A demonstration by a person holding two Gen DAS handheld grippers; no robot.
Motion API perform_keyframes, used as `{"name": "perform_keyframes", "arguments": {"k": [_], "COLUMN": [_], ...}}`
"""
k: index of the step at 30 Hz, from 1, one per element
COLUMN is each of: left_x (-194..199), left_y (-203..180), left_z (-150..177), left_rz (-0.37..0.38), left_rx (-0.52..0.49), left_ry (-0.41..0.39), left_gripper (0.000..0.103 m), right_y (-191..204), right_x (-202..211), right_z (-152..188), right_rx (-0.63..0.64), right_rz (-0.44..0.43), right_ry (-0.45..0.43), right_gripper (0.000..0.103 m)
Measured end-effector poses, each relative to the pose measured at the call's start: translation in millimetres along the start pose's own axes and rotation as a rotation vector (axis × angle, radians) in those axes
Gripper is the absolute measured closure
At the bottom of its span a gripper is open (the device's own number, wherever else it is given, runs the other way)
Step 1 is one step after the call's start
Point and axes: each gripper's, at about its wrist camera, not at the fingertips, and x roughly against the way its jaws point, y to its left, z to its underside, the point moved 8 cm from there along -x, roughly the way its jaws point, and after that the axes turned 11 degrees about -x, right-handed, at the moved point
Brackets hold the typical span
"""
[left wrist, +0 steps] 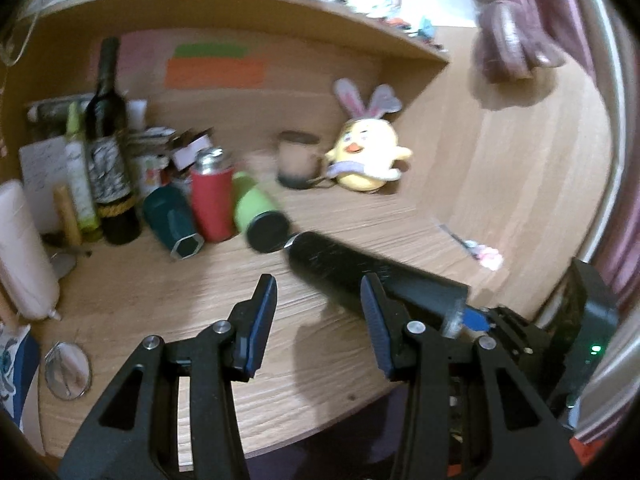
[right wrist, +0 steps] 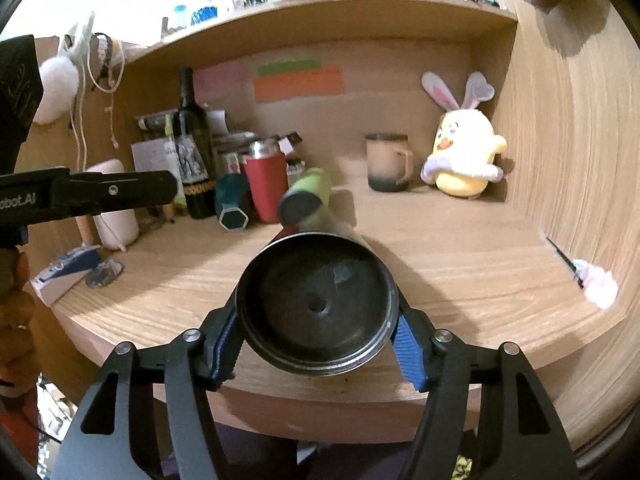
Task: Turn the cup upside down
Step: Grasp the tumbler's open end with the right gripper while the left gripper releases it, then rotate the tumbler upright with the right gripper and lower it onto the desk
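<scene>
Black metal cup (right wrist: 318, 306), tall tumbler type, matte dark wall with a bare steel rim; judged rigid, light when empty, not fragile, wall probably a bit slick so the ribbed blue pads (right wrist: 408, 354) help. Right gripper (right wrist: 316, 350) is clamped on it near the open mouth, one pad on each side of the rim band, mouth facing the right wrist camera, body lying roughly horizontal and pointing toward the back of the bench (right wrist: 460, 280). Cup is off the surface, held over the front edge of the bench, about mid-width. Grip so near the rim leaves a long overhang; judged fine for a rotation, though a mid-body hold would swing less. Left gripper (left wrist: 318, 322) has its fingers spread apart and holds nothing; the cup's closed end lies just beyond its right finger, whether touching is unclear. Flip looks about halfway, cup on its side, not yet mouth-down.
</scene>
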Motion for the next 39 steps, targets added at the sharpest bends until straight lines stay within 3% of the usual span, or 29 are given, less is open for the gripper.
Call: {"name": "perform_keyframes", "arguments": {"k": [5, 10, 15, 24, 39], "left_x": [8.6, 14.0, 14.0, 0.1, -30.3], "left_y": [-27.5, -43.8, -47.0, -24.5, 36.6], "left_z": [-18.3, -35.6, -48.9, -67.4, -103.0], "left_rz": [0.164, 0.214, 0.188, 0.131, -0.005], "left_rx": [-0.007, -0.048, -0.096, -0.096, -0.079], "left_ry": [-0.026, -0.048, -0.064, -0.044, -0.015], "left_gripper": [0.06, 0.06, 0.06, 0.059, 0.059], "right_y": [4.2, 10.2, 18.8, 31.7, 59.7], "right_x": [10.8, 19.1, 24.0, 16.9, -38.8], "right_z": [-13.6, -28.0, -41.6, -69.9, -112.6], "right_rx": [0.007, 0.017, 0.039, 0.077, 0.136], "right_rz": [-0.019, -0.034, -0.047, -0.088, -0.164], "right_ry": [-0.037, -0.074, -0.106, -0.119, -0.089], "right_gripper": [0.042, 0.042, 0.042, 0.042, 0.042]}}
